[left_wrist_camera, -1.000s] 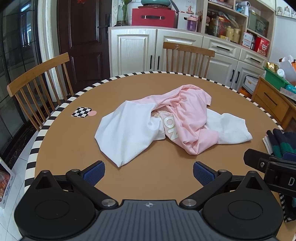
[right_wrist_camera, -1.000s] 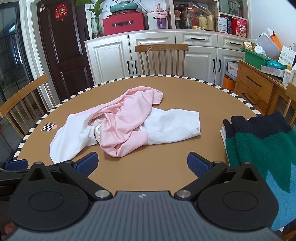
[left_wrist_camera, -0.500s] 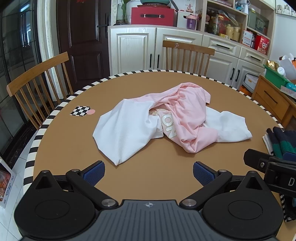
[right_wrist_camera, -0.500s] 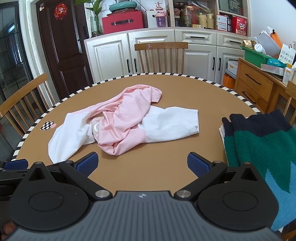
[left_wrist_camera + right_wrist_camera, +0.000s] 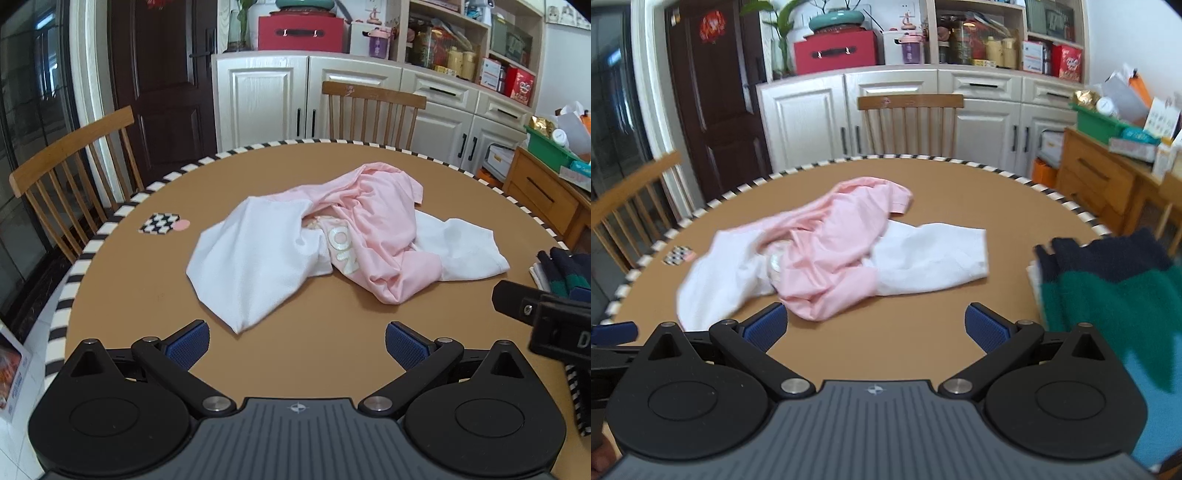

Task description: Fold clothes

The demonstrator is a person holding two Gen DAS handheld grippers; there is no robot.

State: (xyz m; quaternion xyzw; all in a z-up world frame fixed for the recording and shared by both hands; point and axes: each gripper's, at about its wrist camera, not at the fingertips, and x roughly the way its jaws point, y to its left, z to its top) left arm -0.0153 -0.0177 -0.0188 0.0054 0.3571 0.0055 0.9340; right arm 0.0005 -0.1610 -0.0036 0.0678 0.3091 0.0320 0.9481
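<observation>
Both the left gripper (image 5: 297, 341) and right gripper (image 5: 875, 326) were spread wide, holding nothing. The pink-and-white shirt (image 5: 343, 236) lay crumpled mid-table (image 5: 295, 354); the folded, slightly blurry green sweater (image 5: 1115, 291) probably sat at the right edge.

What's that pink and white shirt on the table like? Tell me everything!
The shirt is soft, thin cloth, pink in the middle with white parts at both ends and pale letters on the pink. It lies crumpled and unfolded in a heap near the middle of the round brown table. Only the table touches it; both grippers are open and apart from it.
</observation>
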